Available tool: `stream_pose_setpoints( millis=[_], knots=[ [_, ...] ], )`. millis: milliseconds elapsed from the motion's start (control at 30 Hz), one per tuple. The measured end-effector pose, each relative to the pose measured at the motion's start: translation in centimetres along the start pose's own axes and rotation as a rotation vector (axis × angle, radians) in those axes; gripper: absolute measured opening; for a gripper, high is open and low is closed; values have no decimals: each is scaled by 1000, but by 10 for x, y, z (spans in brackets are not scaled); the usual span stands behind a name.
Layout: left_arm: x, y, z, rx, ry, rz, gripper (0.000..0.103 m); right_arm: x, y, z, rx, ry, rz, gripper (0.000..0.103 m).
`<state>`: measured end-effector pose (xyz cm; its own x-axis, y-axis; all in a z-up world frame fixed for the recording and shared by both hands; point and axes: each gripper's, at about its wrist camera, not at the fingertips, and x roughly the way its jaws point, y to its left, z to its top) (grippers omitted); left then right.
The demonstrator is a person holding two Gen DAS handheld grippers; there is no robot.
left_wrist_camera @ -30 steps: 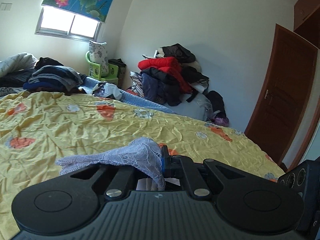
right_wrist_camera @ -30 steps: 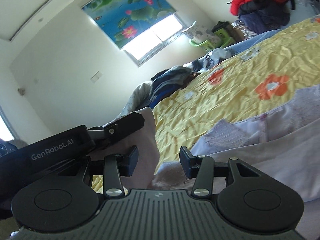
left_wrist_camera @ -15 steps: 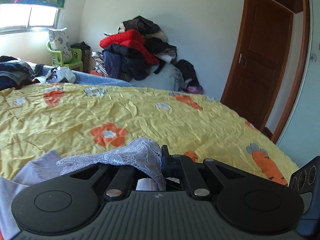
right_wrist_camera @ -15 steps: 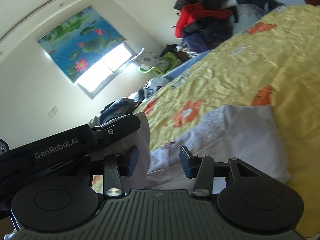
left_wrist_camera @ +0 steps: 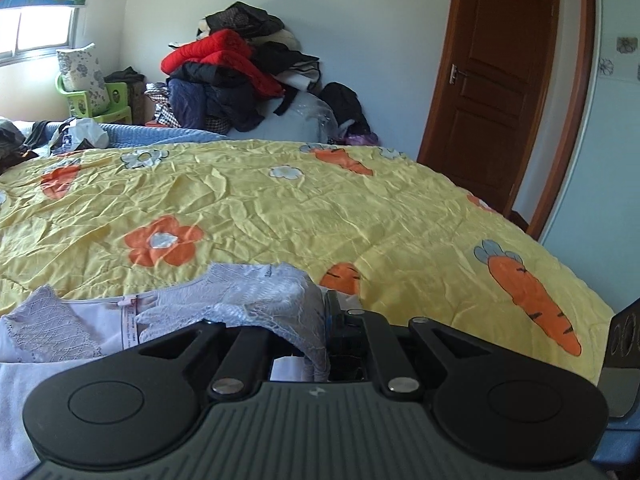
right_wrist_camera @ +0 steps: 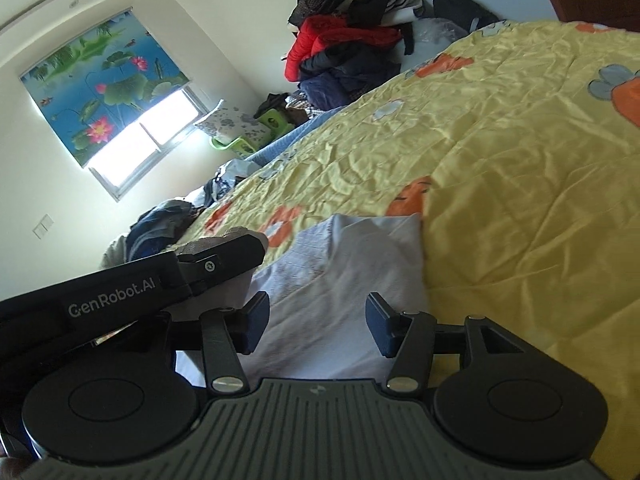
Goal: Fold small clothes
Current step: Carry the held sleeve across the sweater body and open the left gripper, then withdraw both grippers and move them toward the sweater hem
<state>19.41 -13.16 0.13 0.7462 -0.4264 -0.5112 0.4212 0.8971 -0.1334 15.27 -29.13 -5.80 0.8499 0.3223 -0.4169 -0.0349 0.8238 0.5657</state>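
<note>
Across the yellow bedspread [left_wrist_camera: 360, 208], printed with orange flowers and carrots, everything else can be placed. It fills the middle of both wrist views and is finely creased all over. Beyond its far edge, against the pale wall, rises a heap of clothes [left_wrist_camera: 236, 76] with a red jacket on top, and to the right of that heap, past the bedspread's corner, stands a brown wooden door [left_wrist_camera: 500, 80]. Off the bedspread's far left side a window [right_wrist_camera: 148, 140] glows under a lotus-print blind [right_wrist_camera: 100, 92], with a green plastic chair [left_wrist_camera: 104, 100] below it holding a flowered cushion.

On the near part of the bedspread lies the pale lilac garment [right_wrist_camera: 352, 272], spread fairly flat, its far edge reaching an orange carrot print. Its lace-trimmed part [left_wrist_camera: 256, 296] is lifted off the bedspread and bunched up, with a narrow label strip showing beside the lace.

Low over the near edge of the bedspread, the left gripper [left_wrist_camera: 324, 332] is closed tight on that lace, which drapes over and hides the left finger; no gap shows between the jaws. In the right wrist view its black body appears at the left, marked GenRobot.AI.

Beside it, the right gripper [right_wrist_camera: 316, 326] hovers over the flat lilac cloth with its blue-padded fingers [right_wrist_camera: 256, 322] spread wide, gripping nothing; whether the tips touch the fabric cannot be told.
</note>
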Motion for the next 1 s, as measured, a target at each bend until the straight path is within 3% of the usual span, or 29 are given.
stream_pose_setpoints(
  millis=[67,167,200,233,333,467,567,800,900,1000],
  knots=[
    [3,-6,1,21,19,-5,15,-5,-4,0,-21,-13,-30,56],
    [5,-15,2,41,15,0,48,-16,-14,3,-31,-47,-75,60],
    [5,-18,2,50,6,-6,66,-19,-18,4,-29,-57,-89,63],
    [5,-21,2,57,-8,-11,73,-23,-22,5,-24,-66,-99,64],
    [2,-31,0,78,-29,-43,73,-33,-34,7,-1,-89,-130,64],
    [3,-34,1,31,1,-171,73,-38,-48,7,30,-112,-167,65],
    [4,-31,1,-12,7,-225,74,-40,-56,7,53,-123,-186,66],
    [-6,8,12,-273,-27,-349,81,-42,-61,6,71,-146,-203,68],
    [-12,29,14,-349,-28,-306,81,-45,-59,5,71,-165,-207,68],
    [-23,54,8,-358,-16,-168,81,-56,-47,3,13,-236,-169,68]
  ],
)
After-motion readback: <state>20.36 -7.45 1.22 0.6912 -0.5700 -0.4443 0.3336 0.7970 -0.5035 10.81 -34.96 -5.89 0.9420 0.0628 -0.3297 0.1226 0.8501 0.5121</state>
